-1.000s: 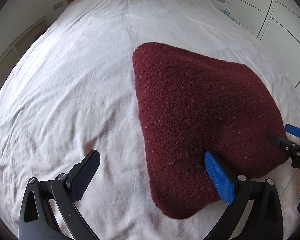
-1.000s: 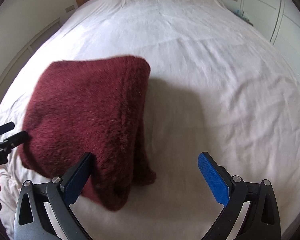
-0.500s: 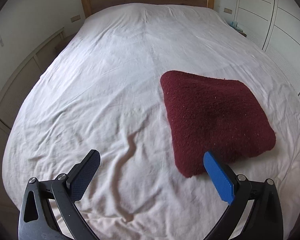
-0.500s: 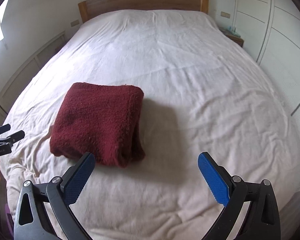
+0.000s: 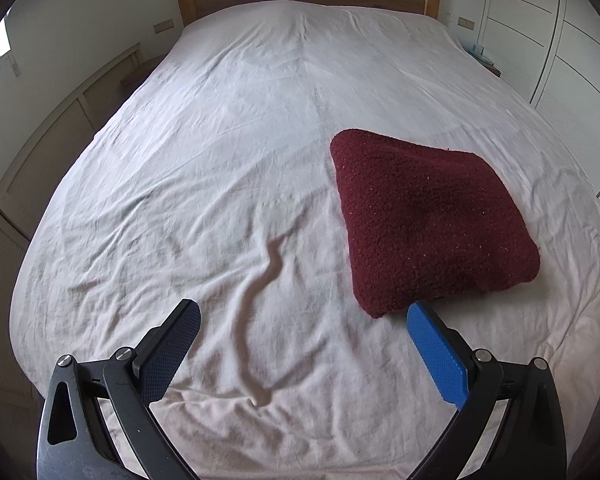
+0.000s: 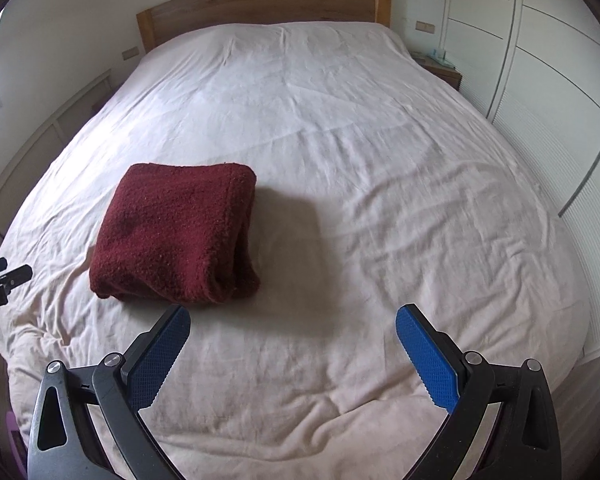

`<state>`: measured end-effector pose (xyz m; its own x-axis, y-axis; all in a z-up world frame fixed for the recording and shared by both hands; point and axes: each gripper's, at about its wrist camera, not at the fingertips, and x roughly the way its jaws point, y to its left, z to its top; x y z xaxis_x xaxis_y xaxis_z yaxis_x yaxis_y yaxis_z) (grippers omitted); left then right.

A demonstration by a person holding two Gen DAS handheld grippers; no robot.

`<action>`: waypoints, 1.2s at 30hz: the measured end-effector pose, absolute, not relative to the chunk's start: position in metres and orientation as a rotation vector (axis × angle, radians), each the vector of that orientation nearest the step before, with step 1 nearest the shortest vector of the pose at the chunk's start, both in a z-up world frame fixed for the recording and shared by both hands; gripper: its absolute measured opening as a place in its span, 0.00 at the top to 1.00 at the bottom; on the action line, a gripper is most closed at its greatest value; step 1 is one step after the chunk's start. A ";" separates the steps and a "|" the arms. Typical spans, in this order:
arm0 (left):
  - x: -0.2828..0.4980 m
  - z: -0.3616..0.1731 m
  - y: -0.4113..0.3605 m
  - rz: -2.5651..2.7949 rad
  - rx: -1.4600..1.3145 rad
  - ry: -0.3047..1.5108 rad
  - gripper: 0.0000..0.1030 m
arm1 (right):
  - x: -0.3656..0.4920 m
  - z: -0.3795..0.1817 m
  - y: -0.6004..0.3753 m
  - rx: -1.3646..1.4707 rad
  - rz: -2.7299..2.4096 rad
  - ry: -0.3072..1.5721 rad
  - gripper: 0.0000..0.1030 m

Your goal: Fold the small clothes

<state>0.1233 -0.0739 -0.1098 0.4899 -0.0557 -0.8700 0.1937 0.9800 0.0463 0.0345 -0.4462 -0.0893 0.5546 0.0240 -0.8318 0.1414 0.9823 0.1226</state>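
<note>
A: On the white bed sheet (image 6: pixel 340 128), near its front edge, the dark red garment (image 6: pixel 172 240) lies as a thick square bundle, layers stacked on its right side.

B: So the folding looks finished?

A: I think so — no loose sleeve shows, though its far side is hidden.

B: And the claws?

A: The left gripper (image 5: pixel 302 344) has its jaws spread wide and holds nothing; the right gripper (image 6: pixel 292 344) is the same, just in front of the bundle — not touching it. Perhaps only more clothes remain
</note>
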 end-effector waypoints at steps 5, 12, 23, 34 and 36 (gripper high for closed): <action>0.122 -0.109 -0.076 -0.154 0.144 1.051 0.01 | 0.033 -0.091 -0.447 0.185 -0.072 0.987 0.00; 0.120 -0.109 -0.077 -0.150 0.145 1.058 0.01 | 0.033 -0.091 -0.447 0.184 -0.071 0.989 0.00; 0.118 -0.109 -0.077 -0.151 0.151 1.063 0.01 | 0.032 -0.093 -0.443 0.174 -0.067 0.998 0.00; 0.115 -0.107 -0.079 -0.159 0.164 1.059 0.01 | 0.033 -0.092 -0.443 0.162 -0.058 1.005 0.00; 0.116 -0.106 -0.080 -0.167 0.169 1.059 0.01 | 0.033 -0.092 -0.442 0.160 -0.058 1.006 0.00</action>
